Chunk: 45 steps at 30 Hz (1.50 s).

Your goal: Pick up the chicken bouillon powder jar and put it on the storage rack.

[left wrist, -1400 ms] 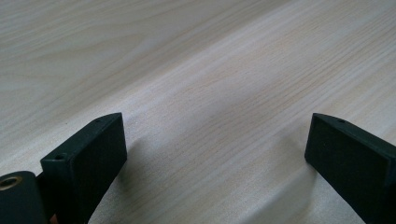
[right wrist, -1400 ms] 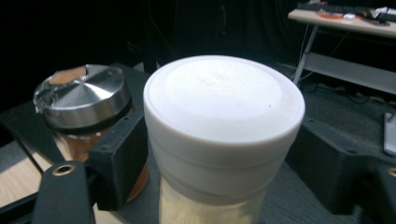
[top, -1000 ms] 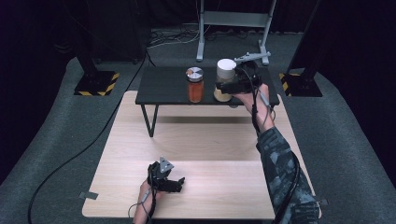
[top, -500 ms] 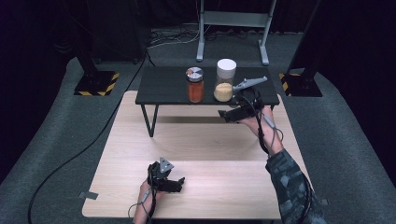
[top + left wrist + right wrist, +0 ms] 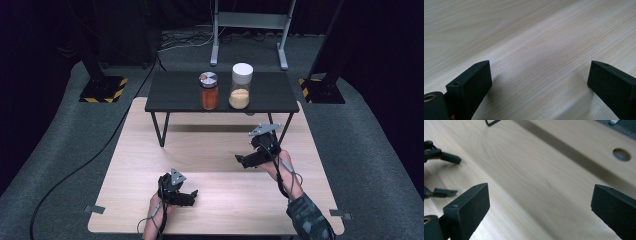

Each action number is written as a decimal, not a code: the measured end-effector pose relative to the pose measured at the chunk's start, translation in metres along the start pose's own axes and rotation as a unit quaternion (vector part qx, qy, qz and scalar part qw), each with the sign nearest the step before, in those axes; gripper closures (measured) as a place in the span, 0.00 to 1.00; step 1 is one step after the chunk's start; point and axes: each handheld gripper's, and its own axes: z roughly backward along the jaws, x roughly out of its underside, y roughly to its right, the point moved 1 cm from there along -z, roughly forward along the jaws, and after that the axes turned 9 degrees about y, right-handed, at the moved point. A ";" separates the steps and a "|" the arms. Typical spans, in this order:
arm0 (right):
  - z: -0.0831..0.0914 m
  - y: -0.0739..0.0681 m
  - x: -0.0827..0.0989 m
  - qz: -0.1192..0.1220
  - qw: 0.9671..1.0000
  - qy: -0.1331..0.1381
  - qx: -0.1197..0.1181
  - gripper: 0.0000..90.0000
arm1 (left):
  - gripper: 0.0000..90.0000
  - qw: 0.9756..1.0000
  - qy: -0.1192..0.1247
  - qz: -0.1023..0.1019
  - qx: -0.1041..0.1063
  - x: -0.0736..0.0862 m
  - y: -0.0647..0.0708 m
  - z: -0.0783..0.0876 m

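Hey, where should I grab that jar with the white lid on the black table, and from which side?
Grip the white-lidded jar across its clear glass body below the lid, coming level from the near side with the right gripper, which is open. It stands upright, and the red jar stands close on its left, so the jaws probably fit best front-on.

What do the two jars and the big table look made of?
Both jars look like clear glass or plastic: contents show through. The left jar holds red stuff under a shiny metallic-looking lid; the right jar holds tan stuff under a matte white lid. The big table shows pale wood grain, maybe laminate.
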 end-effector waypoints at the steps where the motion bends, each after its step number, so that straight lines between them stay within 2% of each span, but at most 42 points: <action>1: -0.002 -0.002 0.007 -0.001 1.000 -0.001 0.001 0.01 | 0.06 1.000 0.000 0.000 0.000 0.000 0.000 0.000; 4: -0.007 -0.004 0.030 -0.017 1.000 0.001 -0.005 0.00 | 0.06 1.000 0.000 0.000 0.000 0.000 0.000 0.000; 7: -0.010 -0.012 0.053 -0.025 1.000 0.004 0.006 0.00 | 0.06 1.000 0.000 0.000 0.000 0.000 0.000 0.000; 14: -0.011 -0.026 0.114 -0.068 0.997 0.036 0.021 0.00 | 0.06 1.000 0.001 0.001 0.000 0.000 0.000 0.000; 17: -0.010 -0.034 0.136 -0.073 0.995 0.052 0.037 0.00 | 0.06 1.000 0.000 0.000 0.000 0.000 0.000 0.000; 19: -0.009 -0.044 0.146 -0.060 0.995 0.060 0.059 0.00 | 0.06 1.000 0.000 0.000 0.000 0.000 0.000 0.000; 21: -0.007 -0.047 0.156 -0.061 0.993 0.075 0.062 0.00 | 0.06 1.000 0.000 0.000 0.000 0.000 0.000 0.000; 25: -0.009 -0.055 0.161 -0.045 0.993 0.072 0.084 0.00 | 0.06 1.000 0.000 0.000 0.000 0.000 0.000 0.000; 27: -0.008 -0.052 0.164 -0.056 0.993 0.074 0.078 0.00 | 0.06 1.000 0.000 0.000 0.000 0.000 0.000 0.000; 32: -0.012 -0.049 0.166 -0.060 0.993 0.066 0.078 0.00 | 0.06 1.000 0.000 0.000 -0.001 0.000 0.000 0.000; 36: -0.011 -0.048 0.169 -0.068 0.992 0.072 0.077 0.00 | 0.06 1.000 0.000 -0.001 -0.001 0.000 0.000 0.000; 42: -0.010 -0.047 0.172 -0.073 0.991 0.079 0.077 0.00 | 0.06 1.000 0.001 0.000 -0.001 0.000 0.001 0.000; 45: -0.011 -0.049 0.171 -0.066 0.992 0.076 0.079 0.00 | 0.06 1.000 0.001 -0.001 0.000 0.000 0.000 0.000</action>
